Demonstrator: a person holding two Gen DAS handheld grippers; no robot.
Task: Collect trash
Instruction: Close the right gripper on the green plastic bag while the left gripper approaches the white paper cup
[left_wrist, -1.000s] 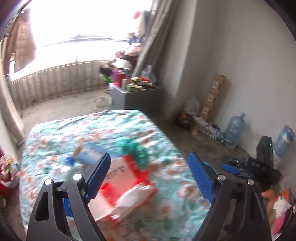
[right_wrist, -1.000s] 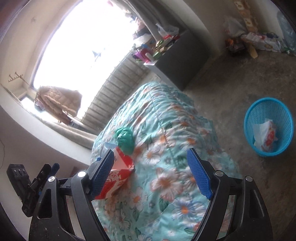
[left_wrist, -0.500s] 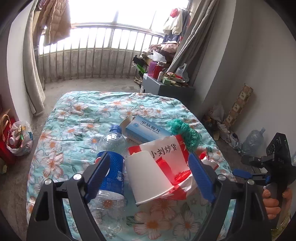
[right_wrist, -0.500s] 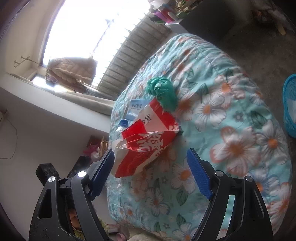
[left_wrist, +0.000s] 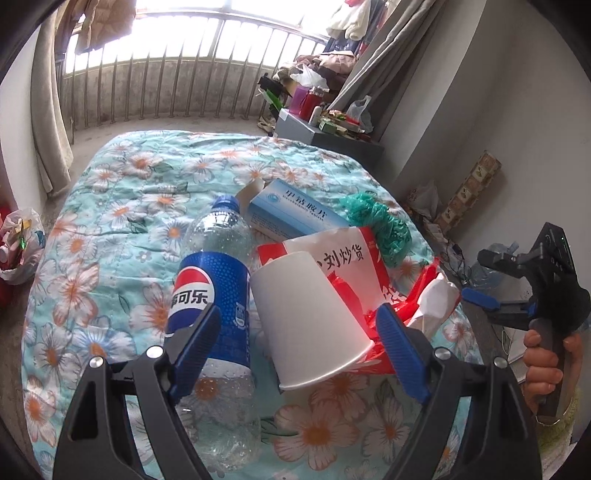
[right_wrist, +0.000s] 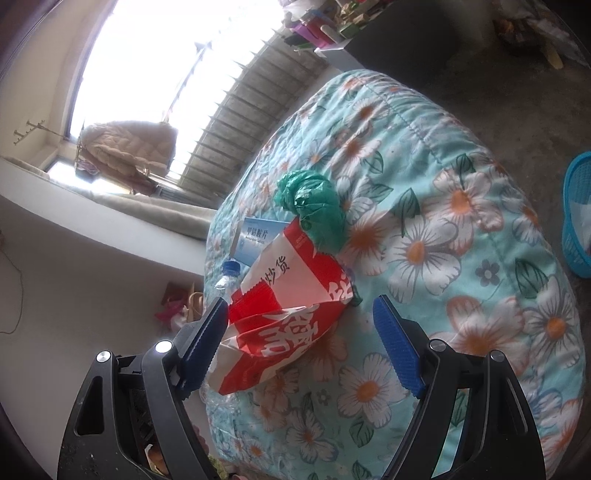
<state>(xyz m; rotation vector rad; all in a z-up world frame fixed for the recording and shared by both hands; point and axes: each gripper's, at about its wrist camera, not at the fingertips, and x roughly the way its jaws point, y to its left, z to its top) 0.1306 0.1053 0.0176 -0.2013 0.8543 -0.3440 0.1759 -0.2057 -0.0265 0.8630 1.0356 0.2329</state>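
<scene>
1. The left tongs (left_wrist: 299, 347) are held wide open and empty, low over the near edge of the bed (left_wrist: 110, 229) with its flowered quilt.
2. Between the blue pads, a white paper cup (left_wrist: 310, 317) is seen lying on its side, mouth toward the camera; no pad is pressed against it.
3. Just left of the cup, a clear cola bottle (left_wrist: 218, 291) with a blue label is laid lengthwise, its blue cap pointing away; the left pad is seen in front of its label.
4. Behind the cup, a red and white snack bag (left_wrist: 354, 266) is spread out, with a crumpled white tissue (left_wrist: 436, 299) at its right edge.
5. Farther back, a light blue medicine box (left_wrist: 291, 218) is found, and a bunched green plastic bag (left_wrist: 384, 225) just to its right.
6. The right tongs (right_wrist: 299, 347) are likewise open, nothing gripped, with the red snack bag (right_wrist: 291, 314) lying between and beyond the pads, untouched as far as can be told.
7. In the left wrist view, the right tool is seen off the bed's right side, gripped by a hand (left_wrist: 546, 365).
8. At the right edge of the right wrist view, a blue basket (right_wrist: 578, 218) is seen standing on the floor.
</scene>
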